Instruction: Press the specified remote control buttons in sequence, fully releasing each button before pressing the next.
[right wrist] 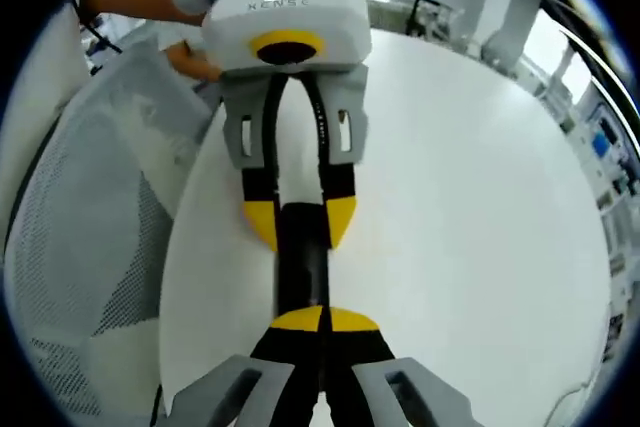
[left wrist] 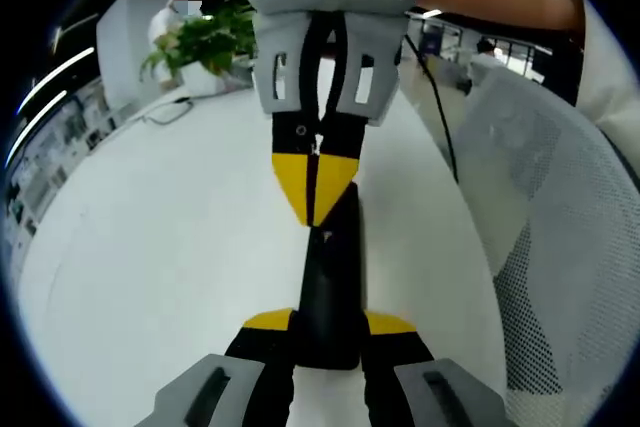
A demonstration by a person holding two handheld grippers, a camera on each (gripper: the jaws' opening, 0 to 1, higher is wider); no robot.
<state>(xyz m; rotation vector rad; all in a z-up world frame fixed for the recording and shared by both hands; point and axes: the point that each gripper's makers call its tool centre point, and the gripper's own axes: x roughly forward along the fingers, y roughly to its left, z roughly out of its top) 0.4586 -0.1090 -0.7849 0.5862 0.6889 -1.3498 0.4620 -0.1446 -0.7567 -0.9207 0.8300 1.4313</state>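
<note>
Remote (left wrist: pixel 330 287) clamped between left tongs (left wrist: pixel 330 332); clenched right tongs (right wrist: pixel 325 322) tips on it.

Ahead of your jaws in the left gripper view, the white tabletop (left wrist: pixel 160 247) runs to a leafy potted plant (left wrist: pixel 205 42) at its far edge. A white mesh chair back (left wrist: pixel 560 237) stands right of your jaws. Ceiling light strips (left wrist: pixel 50 87) glow far left.

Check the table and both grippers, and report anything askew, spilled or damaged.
Nothing stands out. The black remote lies on the white table, clamped at one end by the left gripper, while the right gripper, jaws together, touches its top. No spill or damage shows.
</note>
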